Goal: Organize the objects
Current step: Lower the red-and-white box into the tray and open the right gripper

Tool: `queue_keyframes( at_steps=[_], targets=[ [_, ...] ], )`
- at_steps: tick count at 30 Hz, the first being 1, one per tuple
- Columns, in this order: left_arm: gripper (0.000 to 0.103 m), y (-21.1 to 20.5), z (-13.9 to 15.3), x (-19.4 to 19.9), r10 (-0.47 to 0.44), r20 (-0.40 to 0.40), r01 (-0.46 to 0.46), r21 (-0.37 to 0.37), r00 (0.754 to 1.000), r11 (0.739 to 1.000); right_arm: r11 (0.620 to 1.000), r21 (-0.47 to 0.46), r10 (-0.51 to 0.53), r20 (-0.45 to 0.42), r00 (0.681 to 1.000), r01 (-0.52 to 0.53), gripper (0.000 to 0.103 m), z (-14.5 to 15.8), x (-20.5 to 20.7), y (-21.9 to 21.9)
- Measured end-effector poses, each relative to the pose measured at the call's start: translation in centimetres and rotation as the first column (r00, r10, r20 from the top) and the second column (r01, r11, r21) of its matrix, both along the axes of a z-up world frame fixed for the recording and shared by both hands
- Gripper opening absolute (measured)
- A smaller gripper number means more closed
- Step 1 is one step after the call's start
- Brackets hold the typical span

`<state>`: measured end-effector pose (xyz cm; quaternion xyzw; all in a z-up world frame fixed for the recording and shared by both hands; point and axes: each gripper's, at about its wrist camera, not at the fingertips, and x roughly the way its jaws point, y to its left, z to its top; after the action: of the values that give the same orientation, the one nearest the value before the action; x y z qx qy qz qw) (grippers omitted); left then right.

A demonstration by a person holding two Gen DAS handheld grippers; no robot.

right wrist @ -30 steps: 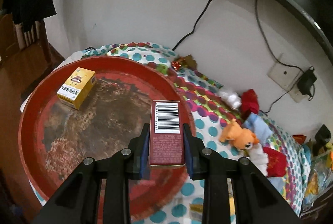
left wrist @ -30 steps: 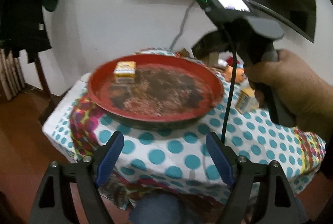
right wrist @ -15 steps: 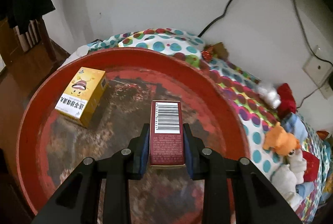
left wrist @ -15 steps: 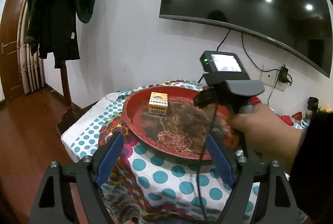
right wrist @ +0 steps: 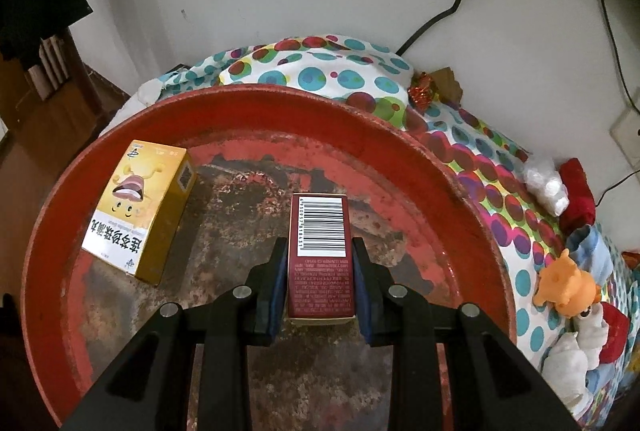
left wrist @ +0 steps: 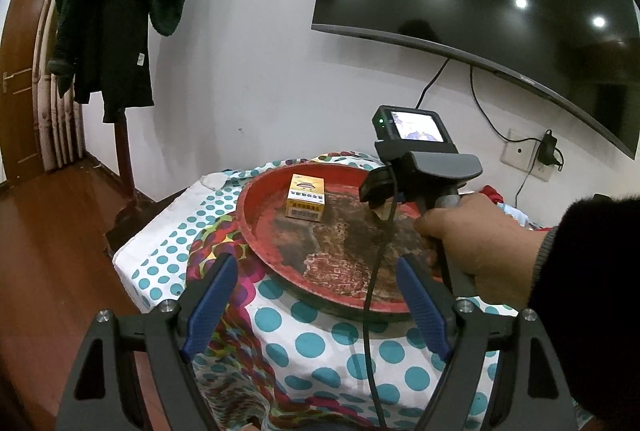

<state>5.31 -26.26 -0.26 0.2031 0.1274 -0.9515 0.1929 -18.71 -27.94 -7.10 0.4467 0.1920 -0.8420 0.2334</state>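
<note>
Placing step: the right tool (right wrist: 320, 279) grips a dark-red barcoded carton (right wrist: 321, 255) over the round red metal tray (right wrist: 460, 175), right of the tray's yellow cardboard box (right wrist: 140, 207). Next, I judge: lower, release. Left tool (left wrist: 316, 305) gapes wide, empty.

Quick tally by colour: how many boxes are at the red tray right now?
Yellow box: 1, lying in the tray
Dark red box: 1, held over it by the right hand-held gripper
Total: 2

tray (right wrist: 460, 167) near rim cut off, red box (left wrist: 383, 210) mostly hidden behind right claw (left wrist: 378, 187)
</note>
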Motion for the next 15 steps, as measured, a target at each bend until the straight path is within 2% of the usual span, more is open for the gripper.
queue_keyframes(
  at_steps=[7, 10, 12, 13, 14, 15],
  targets=[
    [0.084, 0.3, 0.0, -0.1, -0.008, 0.002, 0.008, -0.005, 1.000, 1.000, 1.000, 0.009, 0.000, 0.008, 1.000, -0.001, 0.027, -0.5, 0.0, -0.6],
    [0.084, 0.5, 0.1, -0.1, -0.012, -0.007, 0.012, -0.008, 1.000, 1.000, 1.000, -0.007, 0.017, 0.046, 0.999, -0.016, 0.028, -0.8, -0.2, -0.7],
    [0.084, 0.5, 0.3, 0.0, -0.020, -0.024, 0.020, -0.001, 0.999, 1.000, 1.000, -0.020, 0.019, 0.022, 1.000, -0.019, 0.030, -0.1, 0.1, -0.4],
    [0.084, 0.6, 0.5, 0.2, -0.024, -0.035, 0.024, -0.002, 0.999, 1.000, 0.999, -0.031, 0.020, -0.001, 1.000, -0.021, 0.037, 0.5, 0.3, -0.1],
    [0.084, 0.7, 0.6, 0.3, -0.028, -0.046, 0.027, -0.004, 0.999, 1.000, 0.998, -0.052, 0.021, -0.024, 0.999, -0.022, 0.049, 1.4, 0.5, 0.5],
    [0.084, 0.8, 0.8, 0.6, -0.036, -0.063, 0.036, -0.005, 0.997, 0.999, 0.996, -0.088, 0.021, -0.046, 0.999, -0.025, 0.054, 2.5, 0.8, 1.6]
  ],
)
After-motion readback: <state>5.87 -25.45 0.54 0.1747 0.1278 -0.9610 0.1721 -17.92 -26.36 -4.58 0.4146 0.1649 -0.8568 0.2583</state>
